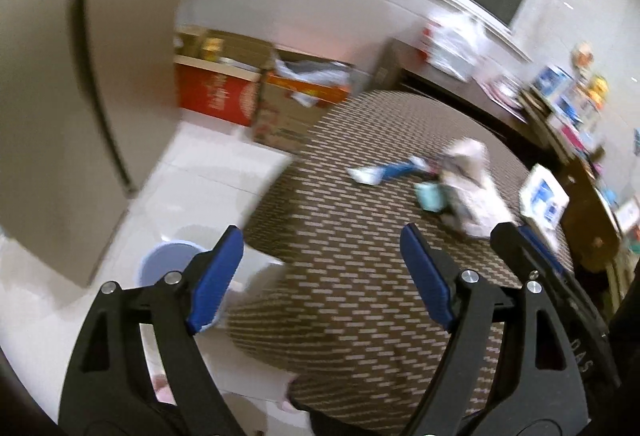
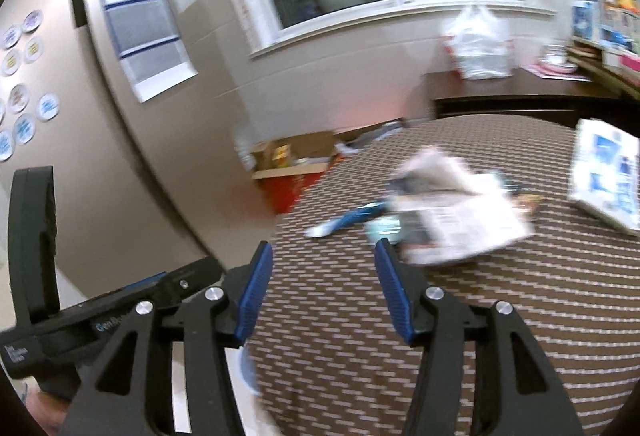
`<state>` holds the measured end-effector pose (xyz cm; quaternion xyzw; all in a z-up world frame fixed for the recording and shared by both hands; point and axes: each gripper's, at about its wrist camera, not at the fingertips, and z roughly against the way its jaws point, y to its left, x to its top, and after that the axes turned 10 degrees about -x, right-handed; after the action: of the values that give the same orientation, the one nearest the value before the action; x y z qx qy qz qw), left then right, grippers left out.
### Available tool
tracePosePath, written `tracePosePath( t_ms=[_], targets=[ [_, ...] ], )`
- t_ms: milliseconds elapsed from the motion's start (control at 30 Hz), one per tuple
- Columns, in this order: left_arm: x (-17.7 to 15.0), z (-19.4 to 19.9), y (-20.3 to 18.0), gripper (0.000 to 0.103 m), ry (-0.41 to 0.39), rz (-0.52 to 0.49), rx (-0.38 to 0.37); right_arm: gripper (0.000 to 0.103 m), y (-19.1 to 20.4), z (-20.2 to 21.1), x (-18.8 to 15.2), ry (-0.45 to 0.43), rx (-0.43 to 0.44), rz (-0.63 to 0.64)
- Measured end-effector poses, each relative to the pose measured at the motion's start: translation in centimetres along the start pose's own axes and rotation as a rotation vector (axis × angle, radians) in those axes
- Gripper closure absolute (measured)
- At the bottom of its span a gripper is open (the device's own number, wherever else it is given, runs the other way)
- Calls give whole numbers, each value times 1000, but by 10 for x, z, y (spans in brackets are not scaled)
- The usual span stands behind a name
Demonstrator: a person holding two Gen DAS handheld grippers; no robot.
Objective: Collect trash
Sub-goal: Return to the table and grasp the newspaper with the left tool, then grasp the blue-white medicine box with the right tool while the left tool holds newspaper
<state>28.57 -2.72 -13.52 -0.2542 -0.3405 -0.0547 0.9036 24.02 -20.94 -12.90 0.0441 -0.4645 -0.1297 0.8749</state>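
A round table (image 1: 352, 276) (image 2: 480, 316) with a brown woven cover carries a pile of trash. In it lie crumpled white paper (image 1: 474, 180) (image 2: 452, 196), a blue and white wrapper (image 1: 384, 172) (image 2: 344, 222) and a small pale teal cup (image 1: 430, 196) (image 2: 380, 226). My left gripper (image 1: 322, 244) hangs open over the table's near edge, nothing between its blue pads. My right gripper (image 2: 324, 256) is open too, short of the pile and empty. Both views are blurred by motion.
A light blue bin (image 1: 168, 264) stands on the white floor left of the table. Cardboard boxes (image 1: 256, 92) (image 2: 288, 164) line the far wall under a window. A white box (image 1: 544, 196) (image 2: 604, 176) sits on the table's right side. A dark sideboard (image 2: 520, 92) holds a plastic bag (image 2: 476, 44).
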Motion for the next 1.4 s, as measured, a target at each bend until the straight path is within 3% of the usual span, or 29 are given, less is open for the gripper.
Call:
tracePosePath(
  t_ms=[200,333,733,767,800,833,933,1200,1400],
  targets=[
    [-4,-48,-59,23,80,-14,-129,47,-75,8,0,-7,-105,-73],
    [-5,-81,-78,23,114,16,-149,47,-113,9,-1,1,-138,-111],
    [1,-140,-88,25,149,111,-176,46,-165,-8,2,22,-181,-180],
    [2,-141,-88,30,150,112,-176,46,-168,-9,2,23,-183,-188],
    [2,-143,-89,50,154,110,-179,46,-172,-9,2,23,-185,-197],
    [2,-145,-89,61,168,112,-193,46,-176,-10,2,22,-189,-205],
    [1,-144,-93,71,163,104,-196,46,-187,-9,1,18,-198,-223],
    [13,-97,-120,94,34,21,-267,44,-219,0,0,-2,-241,-283],
    [21,-75,-162,95,-64,-118,-272,42,-236,-13,5,41,-315,-226]
  ],
)
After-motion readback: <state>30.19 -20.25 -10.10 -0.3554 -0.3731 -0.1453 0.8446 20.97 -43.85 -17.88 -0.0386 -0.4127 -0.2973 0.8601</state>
